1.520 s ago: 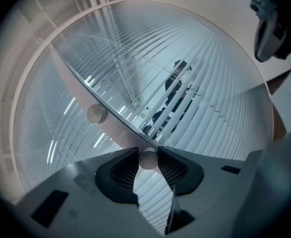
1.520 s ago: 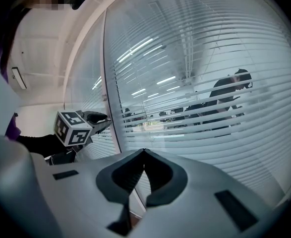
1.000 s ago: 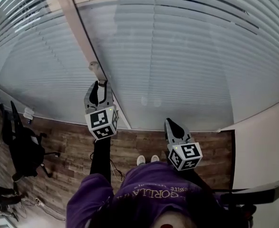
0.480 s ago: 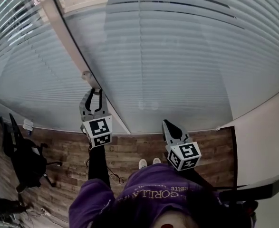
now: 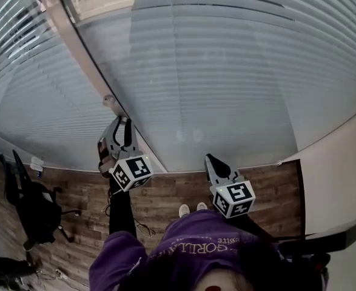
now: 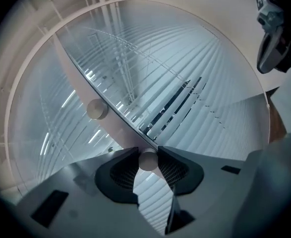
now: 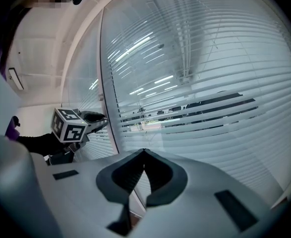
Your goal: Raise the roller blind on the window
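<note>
Slatted blinds point(image 5: 226, 71) hang lowered behind glass panes split by a pale frame post point(image 5: 74, 41). Two round beige knobs sit on that post. My left gripper point(image 5: 121, 125) is at the post, its jaws pressed on both sides of the lower knob point(image 6: 148, 160); the upper knob point(image 6: 96, 109) is free just beyond, and it also shows in the head view as the upper knob point(image 5: 109, 100). My right gripper point(image 5: 213, 160) hangs lower and to the right, in front of the glass, shut and empty point(image 7: 144, 151). From there the left gripper point(image 7: 98, 117) appears at the post.
A black office chair point(image 5: 35, 199) stands on the wooden floor point(image 5: 165, 190) at the left. A white wall point(image 5: 341, 174) closes the right side. The person's shoes point(image 5: 191, 208) are near the glass.
My left gripper has come a little lower and closer along the post and has twisted, its marker cube now tilted. The right gripper has barely moved.
</note>
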The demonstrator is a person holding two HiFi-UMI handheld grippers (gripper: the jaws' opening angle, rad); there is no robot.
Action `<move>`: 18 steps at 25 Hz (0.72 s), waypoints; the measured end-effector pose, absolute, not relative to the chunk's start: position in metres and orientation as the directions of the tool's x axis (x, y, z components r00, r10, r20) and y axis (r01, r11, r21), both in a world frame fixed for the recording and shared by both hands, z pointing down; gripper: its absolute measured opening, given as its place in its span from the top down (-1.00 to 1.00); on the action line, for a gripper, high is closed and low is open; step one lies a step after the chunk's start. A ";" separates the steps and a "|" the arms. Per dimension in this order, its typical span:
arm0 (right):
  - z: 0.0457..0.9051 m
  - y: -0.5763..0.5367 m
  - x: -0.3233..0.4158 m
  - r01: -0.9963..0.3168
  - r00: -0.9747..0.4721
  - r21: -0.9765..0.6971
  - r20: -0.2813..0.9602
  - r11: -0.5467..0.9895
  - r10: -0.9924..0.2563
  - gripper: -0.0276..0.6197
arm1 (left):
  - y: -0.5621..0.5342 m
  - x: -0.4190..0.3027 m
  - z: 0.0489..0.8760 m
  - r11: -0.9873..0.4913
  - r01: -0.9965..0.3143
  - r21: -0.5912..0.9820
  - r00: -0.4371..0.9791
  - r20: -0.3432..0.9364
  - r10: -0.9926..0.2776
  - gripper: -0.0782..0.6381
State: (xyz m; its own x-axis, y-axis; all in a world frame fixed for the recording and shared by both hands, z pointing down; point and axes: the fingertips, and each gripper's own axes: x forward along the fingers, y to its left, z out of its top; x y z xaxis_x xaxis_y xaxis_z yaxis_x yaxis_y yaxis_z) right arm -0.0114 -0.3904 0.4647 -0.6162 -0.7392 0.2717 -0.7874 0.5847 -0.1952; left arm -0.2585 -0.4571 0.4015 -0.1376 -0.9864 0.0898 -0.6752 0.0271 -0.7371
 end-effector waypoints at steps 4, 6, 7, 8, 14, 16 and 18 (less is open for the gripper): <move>0.464 -0.392 -0.013 -0.787 -0.617 -0.193 0.266 0.586 -0.740 0.92 | -0.457 -0.259 0.403 0.031 -0.681 -0.732 -0.136 0.085 -0.987 0.44; 0.465 -0.392 -0.014 -0.787 -0.617 -0.194 0.265 0.585 -0.741 0.92 | -0.458 -0.262 0.403 0.046 -0.787 -0.615 -0.119 0.078 -0.990 0.43; 0.465 -0.392 -0.014 -0.788 -0.616 -0.195 0.266 0.584 -0.742 0.92 | -0.457 -0.264 0.402 0.058 -0.847 -0.528 -0.111 0.069 -0.991 0.43; 0.466 -0.392 -0.014 -0.788 -0.615 -0.198 0.268 0.583 -0.741 0.92 | -0.456 -0.266 0.399 0.072 -0.900 -0.429 -0.106 0.057 -0.993 0.43; 0.467 -0.393 -0.014 -0.789 -0.614 -0.207 0.268 0.578 -0.742 0.92 | -0.456 -0.280 0.396 0.070 -0.978 0.198 -0.072 -0.004 -0.997 0.43; 0.467 -0.393 -0.013 -0.791 -0.611 -0.206 0.268 0.576 -0.745 0.92 | -0.457 -0.282 0.397 0.056 -0.963 0.263 -0.061 -0.014 -0.998 0.43; 0.469 -0.391 -0.011 -0.793 -0.609 -0.206 0.273 0.573 -0.745 0.92 | -0.456 -0.282 0.398 0.057 -0.971 0.232 -0.062 -0.016 -0.998 0.43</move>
State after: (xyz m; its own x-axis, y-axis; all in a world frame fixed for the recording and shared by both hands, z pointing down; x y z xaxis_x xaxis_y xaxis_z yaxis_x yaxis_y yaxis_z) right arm -0.0111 -0.3911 0.4688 -0.6091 -0.7447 0.2728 -0.7931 0.5734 -0.2056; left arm -0.2819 -0.4559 0.3984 -0.0619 -0.9980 -0.0160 -0.9710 0.0565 0.2323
